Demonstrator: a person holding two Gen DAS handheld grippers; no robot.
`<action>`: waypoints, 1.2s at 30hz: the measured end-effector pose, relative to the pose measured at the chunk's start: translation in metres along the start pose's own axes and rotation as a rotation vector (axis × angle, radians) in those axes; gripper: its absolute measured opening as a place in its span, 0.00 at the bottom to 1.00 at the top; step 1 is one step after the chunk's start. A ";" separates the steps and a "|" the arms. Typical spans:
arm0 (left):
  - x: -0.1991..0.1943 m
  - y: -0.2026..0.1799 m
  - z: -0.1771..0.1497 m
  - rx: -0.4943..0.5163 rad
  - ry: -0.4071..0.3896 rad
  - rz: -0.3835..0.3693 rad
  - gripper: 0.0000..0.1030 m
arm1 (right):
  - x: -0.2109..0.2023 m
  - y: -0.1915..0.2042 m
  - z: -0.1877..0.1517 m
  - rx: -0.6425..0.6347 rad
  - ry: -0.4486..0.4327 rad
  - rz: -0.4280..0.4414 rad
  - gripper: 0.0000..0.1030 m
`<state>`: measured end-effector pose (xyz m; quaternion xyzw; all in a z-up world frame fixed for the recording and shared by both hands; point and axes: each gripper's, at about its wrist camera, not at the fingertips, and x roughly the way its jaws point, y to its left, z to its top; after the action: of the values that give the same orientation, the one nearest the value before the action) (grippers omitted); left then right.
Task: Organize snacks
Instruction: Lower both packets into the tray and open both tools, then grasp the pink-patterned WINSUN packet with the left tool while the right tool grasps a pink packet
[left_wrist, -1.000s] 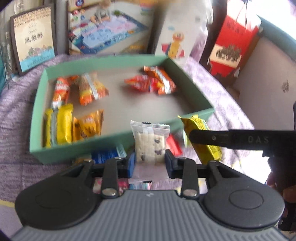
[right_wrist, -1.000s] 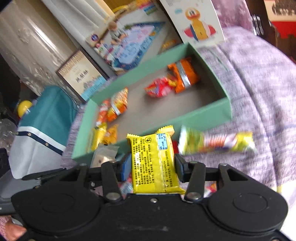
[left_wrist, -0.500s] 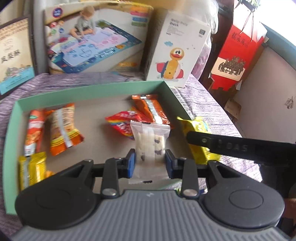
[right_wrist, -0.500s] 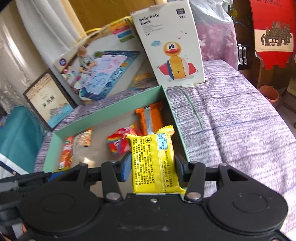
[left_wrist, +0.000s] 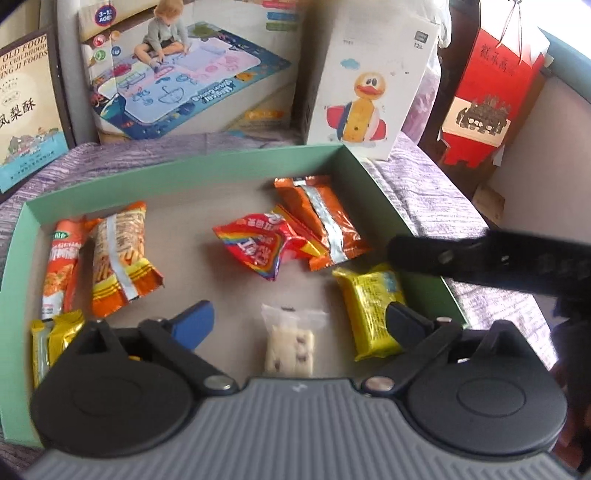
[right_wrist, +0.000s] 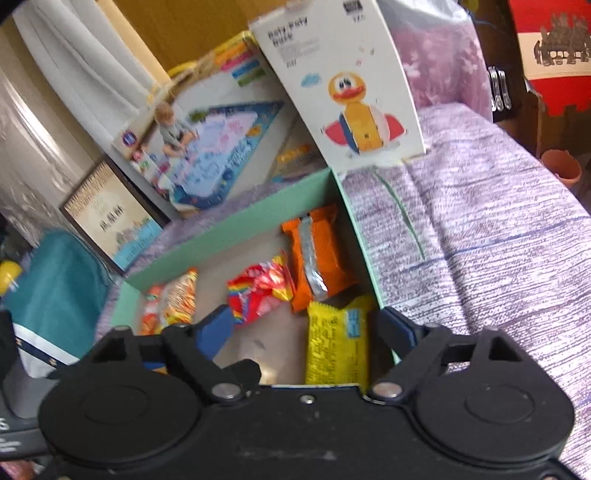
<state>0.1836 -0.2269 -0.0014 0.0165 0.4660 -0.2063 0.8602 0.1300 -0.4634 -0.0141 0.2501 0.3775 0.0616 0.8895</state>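
A green tray (left_wrist: 207, 170) holds several snack packets. My left gripper (left_wrist: 299, 317) is open above the tray's near side; a clear packet of white nougat (left_wrist: 290, 343) lies loose on the tray floor between its fingers. My right gripper (right_wrist: 306, 328) is open too; a yellow packet (right_wrist: 338, 343) lies flat in the tray's right near corner between its fingers, also in the left wrist view (left_wrist: 369, 310). A red rainbow packet (left_wrist: 258, 247) and an orange packet (left_wrist: 321, 218) lie further in. Orange and yellow packets (left_wrist: 118, 254) lie at the left.
Toy boxes stand behind the tray: a duck box (left_wrist: 369, 96) and a drawing-mat box (left_wrist: 184, 74). A framed food box (left_wrist: 26, 107) is at the back left, a red bag (left_wrist: 491, 92) at the right. A purple cloth (right_wrist: 480, 229) covers the table.
Both grippers have opened over the tray. The nougat packet and the yellow packet have left the fingers and now lie on the tray floor.
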 end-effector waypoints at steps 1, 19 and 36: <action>-0.003 0.002 -0.001 -0.004 0.003 -0.005 1.00 | -0.005 0.000 -0.001 0.003 -0.005 0.005 0.90; -0.073 0.043 -0.056 -0.029 -0.001 0.048 1.00 | -0.053 0.026 -0.049 0.027 0.035 0.023 1.00; -0.071 0.104 -0.133 -0.092 0.116 0.128 1.00 | -0.020 0.068 -0.121 0.065 0.203 0.007 0.93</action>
<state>0.0825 -0.0788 -0.0359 0.0186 0.5222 -0.1281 0.8430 0.0359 -0.3627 -0.0393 0.2728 0.4667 0.0773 0.8377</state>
